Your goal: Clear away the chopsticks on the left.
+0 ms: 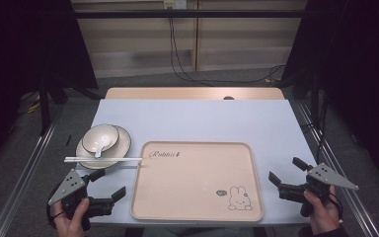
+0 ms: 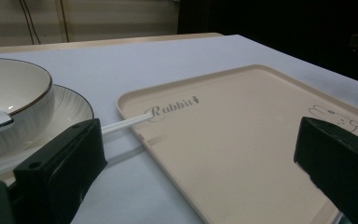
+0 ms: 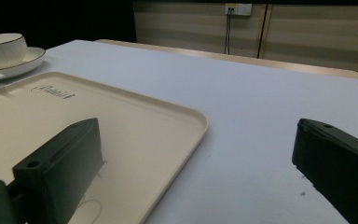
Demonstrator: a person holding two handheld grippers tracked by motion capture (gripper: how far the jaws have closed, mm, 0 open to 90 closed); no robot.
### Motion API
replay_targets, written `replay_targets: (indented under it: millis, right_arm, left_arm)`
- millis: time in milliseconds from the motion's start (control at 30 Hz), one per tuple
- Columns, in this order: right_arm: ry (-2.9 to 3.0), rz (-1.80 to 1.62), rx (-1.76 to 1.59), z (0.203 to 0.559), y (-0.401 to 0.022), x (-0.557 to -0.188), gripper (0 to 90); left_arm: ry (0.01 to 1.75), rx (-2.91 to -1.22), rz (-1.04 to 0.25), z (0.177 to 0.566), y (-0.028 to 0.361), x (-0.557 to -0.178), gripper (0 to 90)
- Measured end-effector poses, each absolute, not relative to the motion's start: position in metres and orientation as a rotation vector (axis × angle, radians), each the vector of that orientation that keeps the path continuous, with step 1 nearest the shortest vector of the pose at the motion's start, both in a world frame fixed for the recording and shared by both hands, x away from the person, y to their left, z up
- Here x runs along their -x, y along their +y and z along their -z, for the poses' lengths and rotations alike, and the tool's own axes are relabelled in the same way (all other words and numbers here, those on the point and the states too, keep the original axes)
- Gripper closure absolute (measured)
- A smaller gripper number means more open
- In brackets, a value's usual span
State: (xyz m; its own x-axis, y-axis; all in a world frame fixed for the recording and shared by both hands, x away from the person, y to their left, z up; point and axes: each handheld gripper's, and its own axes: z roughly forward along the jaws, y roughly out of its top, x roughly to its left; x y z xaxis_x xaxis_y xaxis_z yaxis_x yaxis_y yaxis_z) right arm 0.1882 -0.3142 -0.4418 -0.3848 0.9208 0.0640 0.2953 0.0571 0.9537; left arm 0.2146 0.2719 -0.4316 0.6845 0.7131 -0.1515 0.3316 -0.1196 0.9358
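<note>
- Hands first: in the high view we hold the left claw (image 1: 109,183) at the bench's (image 1: 192,118) near left edge and the right claw (image 1: 286,170) at its near right edge. Both have their jaws spread wide with nothing between them.
- Between the two claws lies the beige tray (image 1: 197,182), bare apart from a rabbit drawing at its near right corner and lettering at its far left.
- Just left of the tray's far corner we see a plate (image 1: 123,140) carrying a bowl (image 1: 101,136) with a spoon (image 1: 97,149) in it. White chopsticks (image 1: 103,159) lie across the plate's near rim, their tips touching the tray's left edge.
- From the left claw view, our two black jaws stand far apart over the tray (image 2: 242,140). The chopsticks (image 2: 126,123) reach its lettered corner, and the bowl (image 2: 14,98) sits on the plate (image 2: 72,109) at left.
- From the right claw view, the jaws again gape, one over the tray (image 3: 135,126), the other over bare bench (image 3: 261,121). The bowl (image 3: 2,46) and plate (image 3: 25,60) sit well off at far left.
</note>
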Motion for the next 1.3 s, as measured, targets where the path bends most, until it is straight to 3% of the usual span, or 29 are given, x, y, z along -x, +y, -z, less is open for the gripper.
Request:
replay_targets:
  millis: [733,1300]
  right_arm:
    - [1.770,-1.353,-1.210,0.442,-0.311,-0.187,1.3]
    - [1.760,-1.355,-1.220,0.442,-0.312,-0.186,1.4]
  left_arm:
    - [0.854,-1.725,-0.377,0.425,0.281,-0.209,3.3]
    - [0.847,-1.882,-0.309,0.421,0.322,-0.231,5.9]
